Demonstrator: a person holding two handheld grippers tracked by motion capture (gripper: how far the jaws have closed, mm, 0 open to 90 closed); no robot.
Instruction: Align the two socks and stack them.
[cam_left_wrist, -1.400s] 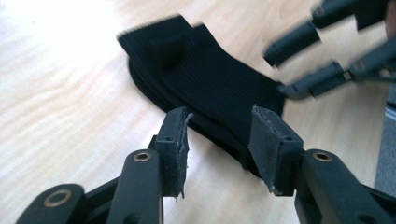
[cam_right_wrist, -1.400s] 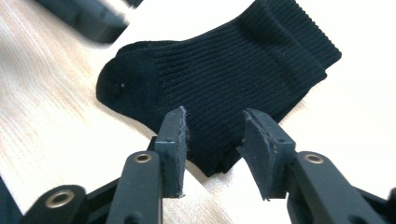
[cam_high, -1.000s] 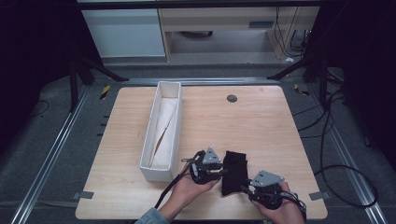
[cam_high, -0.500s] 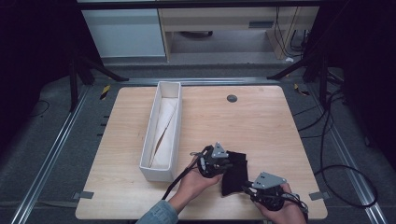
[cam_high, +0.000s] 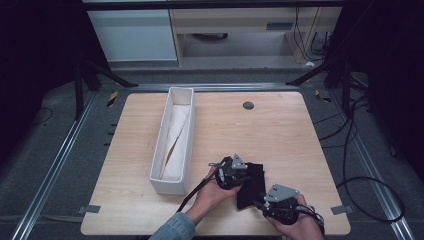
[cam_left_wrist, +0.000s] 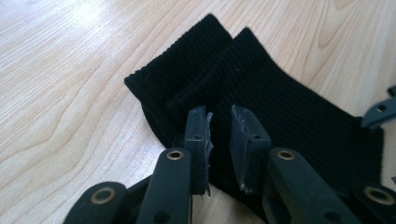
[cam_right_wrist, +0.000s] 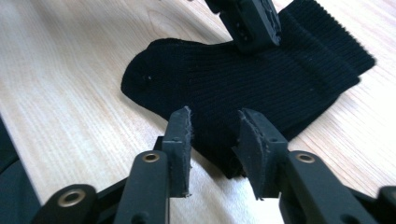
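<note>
Jaws of left gripper (cam_left_wrist: 219, 135) have moved farther over black socks (cam_left_wrist: 261, 98).

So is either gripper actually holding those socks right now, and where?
Nothing is held. Both the left gripper and right gripper stand open over the black ribbed knit socks.

A long white box (cam_high: 175, 145) stands on the left half of the light wooden worktop (cam_high: 280, 135), its length running from the near side toward the far side, with pale folded paper or cloth (cam_high: 176, 135) lying inside it. A small dark round disc (cam_high: 248, 105) sits near the worktop's far edge, well apart from the box. Beyond the worktop, on the grey floor (cam_high: 60, 165), stand a white cabinet (cam_high: 132, 37) and a pale wooden shelf unit (cam_high: 240, 35), with black cables (cam_high: 350, 150) trailing at the right.
</note>
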